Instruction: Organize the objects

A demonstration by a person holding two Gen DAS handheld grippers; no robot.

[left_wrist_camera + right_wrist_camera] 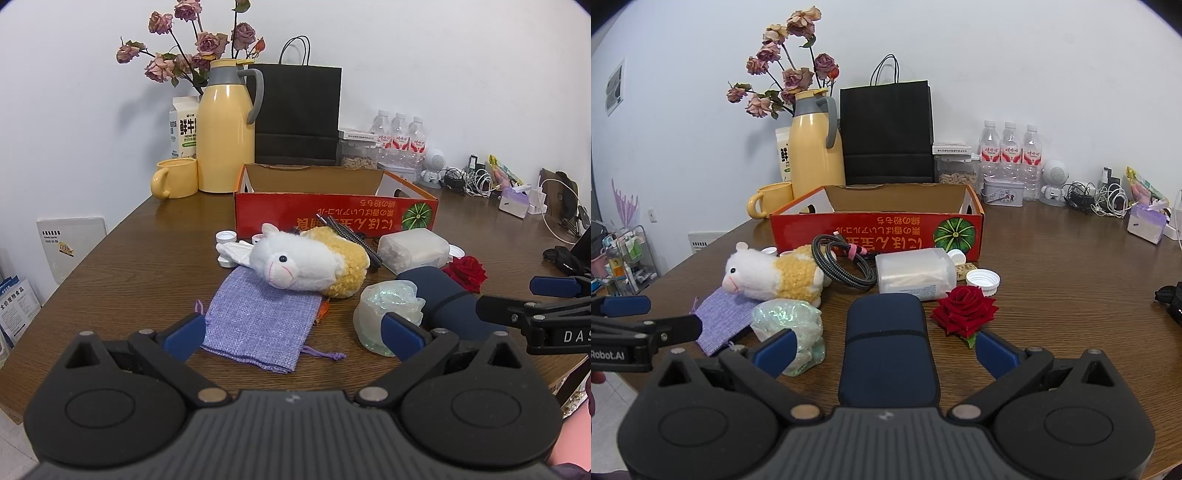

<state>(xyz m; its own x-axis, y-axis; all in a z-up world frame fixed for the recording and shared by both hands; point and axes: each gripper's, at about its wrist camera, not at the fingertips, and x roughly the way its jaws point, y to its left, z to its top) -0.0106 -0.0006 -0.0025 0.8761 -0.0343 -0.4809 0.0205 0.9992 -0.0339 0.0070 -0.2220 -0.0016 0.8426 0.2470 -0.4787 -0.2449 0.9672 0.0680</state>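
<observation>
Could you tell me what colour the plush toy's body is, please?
The plush alpaca toy has a yellow body and white head, clearest in the right wrist view.

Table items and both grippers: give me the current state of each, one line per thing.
Left gripper: open, holding nothing.
Right gripper: open, straddling the navy pouch.
Navy pouch: lying flat, ungripped.
Red box: open-topped, nothing visible inside.
Plush toy: on its side, head on the purple bag.
Purple bag: lying flat.
Cable: coiled, tied.
Red rose: lying loose on table.
</observation>
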